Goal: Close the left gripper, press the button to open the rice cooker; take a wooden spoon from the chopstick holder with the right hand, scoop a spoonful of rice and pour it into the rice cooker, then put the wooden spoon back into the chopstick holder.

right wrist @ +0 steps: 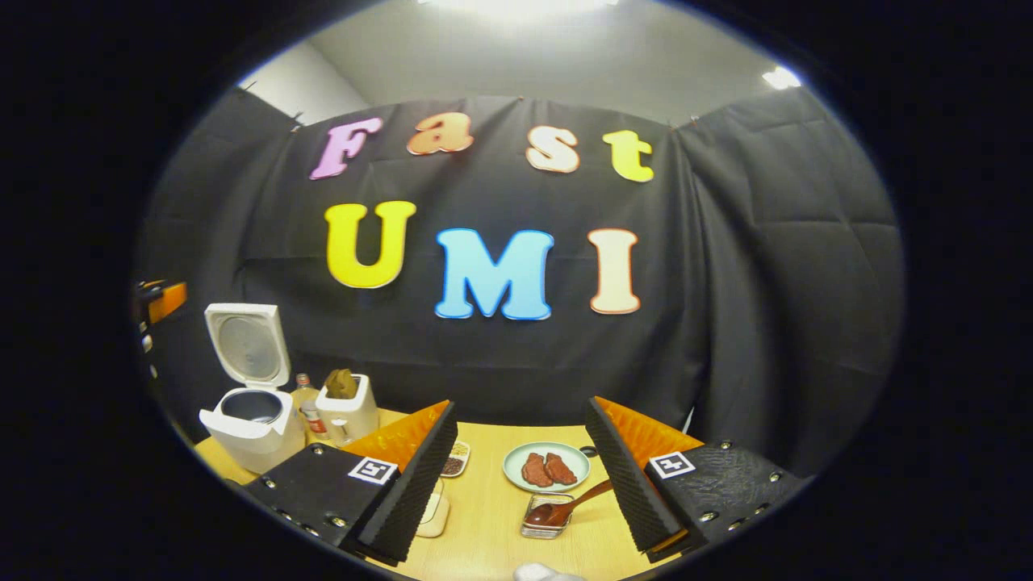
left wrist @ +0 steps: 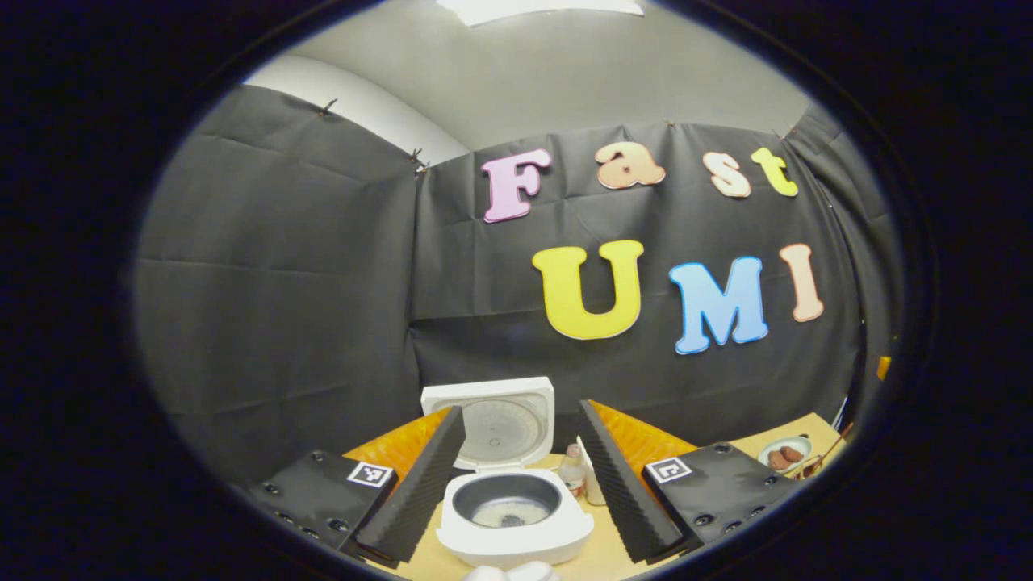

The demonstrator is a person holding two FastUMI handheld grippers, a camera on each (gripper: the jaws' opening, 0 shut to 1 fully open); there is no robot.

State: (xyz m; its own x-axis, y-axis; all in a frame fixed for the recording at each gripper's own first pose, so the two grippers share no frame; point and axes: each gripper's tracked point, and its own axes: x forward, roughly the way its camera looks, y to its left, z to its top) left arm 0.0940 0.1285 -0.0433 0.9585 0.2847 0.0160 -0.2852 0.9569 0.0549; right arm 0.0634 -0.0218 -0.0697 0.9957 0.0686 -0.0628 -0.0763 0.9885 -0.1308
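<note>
Rice cooker [left wrist: 514, 504] lid already up, some rice in the pot (scoop poured, I'd judge). Wooden spoon [right wrist: 570, 506] lies across a glass dish [right wrist: 545, 516], ungripped. Left gripper [left wrist: 516, 484] & right gripper [right wrist: 524, 476] both spread open. Next: regrip spoon, return to chopstick holder [right wrist: 349, 410].

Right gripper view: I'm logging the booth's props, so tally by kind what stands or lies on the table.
Rice cooker: 1
Chopstick holder: 1
Bottle: 1
Plate: 1
Wooden spoon: 1
Clear container: 1
Small dishes: 2
Total: 8
</note>
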